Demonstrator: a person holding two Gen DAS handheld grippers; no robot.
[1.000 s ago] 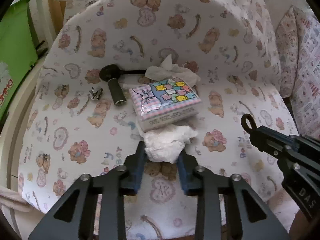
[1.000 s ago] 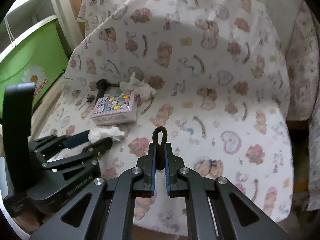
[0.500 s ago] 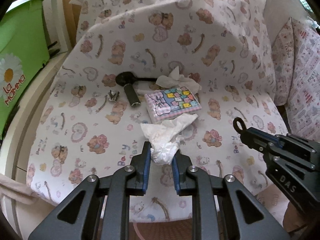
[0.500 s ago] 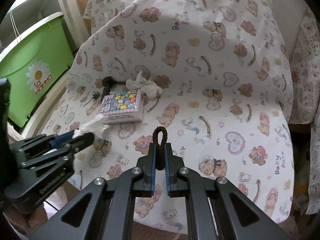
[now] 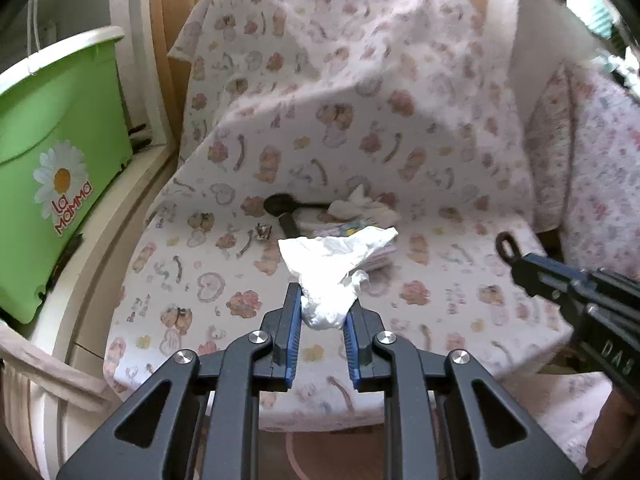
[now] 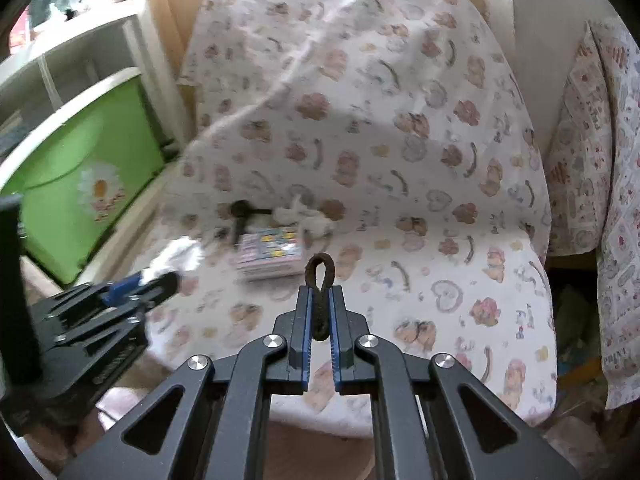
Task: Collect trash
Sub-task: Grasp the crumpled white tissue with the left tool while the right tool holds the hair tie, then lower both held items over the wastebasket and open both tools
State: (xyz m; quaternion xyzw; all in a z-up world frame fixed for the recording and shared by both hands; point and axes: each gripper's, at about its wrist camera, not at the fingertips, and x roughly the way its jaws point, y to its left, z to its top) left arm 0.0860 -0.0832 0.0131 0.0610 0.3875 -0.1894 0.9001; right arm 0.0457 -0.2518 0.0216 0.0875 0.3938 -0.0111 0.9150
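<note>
- The left gripper [image 5: 320,314] is clenched on a crumpled white tissue [image 5: 334,268] at lower centre of the left wrist view; the tissue fans up above the blue pads, off the bear-print sheet [image 5: 400,120].
- The right gripper [image 6: 320,312] is clamped on a dark elastic loop [image 6: 320,276], which pokes up past its fingertips at centre frame.
- A second tissue wad [image 5: 362,208] lies on the sheet just beyond a patterned tissue pack [image 6: 270,256], mid-frame.
- A black handled tool [image 5: 284,210] lies left of that wad.
- A green bin [image 5: 48,168] stands at the left edge.
</note>
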